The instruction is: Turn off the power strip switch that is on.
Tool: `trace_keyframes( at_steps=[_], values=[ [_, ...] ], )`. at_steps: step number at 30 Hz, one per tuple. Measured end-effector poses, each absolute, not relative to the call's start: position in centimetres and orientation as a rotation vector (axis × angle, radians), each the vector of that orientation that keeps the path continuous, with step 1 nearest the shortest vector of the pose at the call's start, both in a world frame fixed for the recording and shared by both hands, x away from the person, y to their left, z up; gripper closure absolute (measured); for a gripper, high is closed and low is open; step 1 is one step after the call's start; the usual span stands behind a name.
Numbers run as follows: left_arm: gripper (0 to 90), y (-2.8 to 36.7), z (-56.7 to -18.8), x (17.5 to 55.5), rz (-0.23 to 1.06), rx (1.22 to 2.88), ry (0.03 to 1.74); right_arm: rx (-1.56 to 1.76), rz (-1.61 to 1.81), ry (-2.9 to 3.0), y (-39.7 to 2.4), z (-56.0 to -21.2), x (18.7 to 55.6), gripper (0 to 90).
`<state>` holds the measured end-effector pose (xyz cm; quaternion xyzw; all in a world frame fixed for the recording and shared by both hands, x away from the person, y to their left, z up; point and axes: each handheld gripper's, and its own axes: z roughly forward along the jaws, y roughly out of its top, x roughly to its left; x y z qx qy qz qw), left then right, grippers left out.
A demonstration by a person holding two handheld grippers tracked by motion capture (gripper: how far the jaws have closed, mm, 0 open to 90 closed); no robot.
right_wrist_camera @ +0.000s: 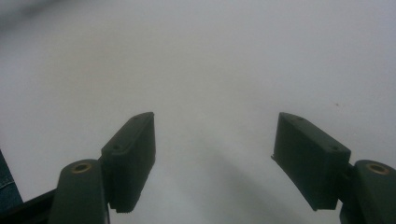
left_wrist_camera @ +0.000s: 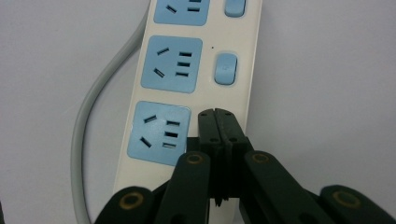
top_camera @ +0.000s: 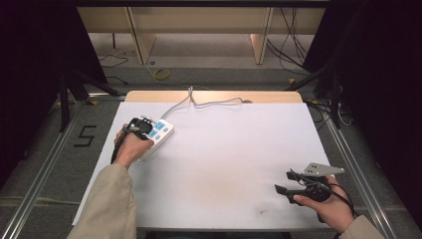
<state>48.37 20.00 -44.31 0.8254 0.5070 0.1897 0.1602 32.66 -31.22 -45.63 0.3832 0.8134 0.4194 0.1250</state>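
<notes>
- One power strip (top_camera: pixel 158 133) lies near the tabletop's (top_camera: pixel 224 159) far left corner, its grey cord (top_camera: pixel 209 103) trailing over the far edge.
- Left tongs (left_wrist_camera: pixel 215 113) are closed, tips pressing beside its nearest socket (left_wrist_camera: pixel 159 133), apparently on a switch.
- Right tongs (right_wrist_camera: pixel 215 158) gape empty near the right edge.
- Strip looks rigid, light and smooth; likely slides, so grip across its narrow sides.

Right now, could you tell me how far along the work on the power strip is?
Nothing looks finished. In hand: the shut left claw has its tips at the power strip, beside the nearest socket, where that socket's switch would be. The next switch is untouched. The right claw waits open over the bare table.
</notes>
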Motion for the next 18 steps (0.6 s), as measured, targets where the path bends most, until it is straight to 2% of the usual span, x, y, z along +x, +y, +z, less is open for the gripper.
trace_keyframes(
  at_steps=[5, 18],
  values=[
    [90.0, 19.91, -44.35, 48.32, 0.56, 2.412, 1.448, 1.115, 1.223, 2.371, -31.22, -45.64, 32.66, 30.1],
    [90.0, 20.54, -44.39, 48.21, 0.537, 2.328, 1.434, 1.119, 1.217, 2.379, -31.17, -45.68, 32.78, 30.2]
  ],
)
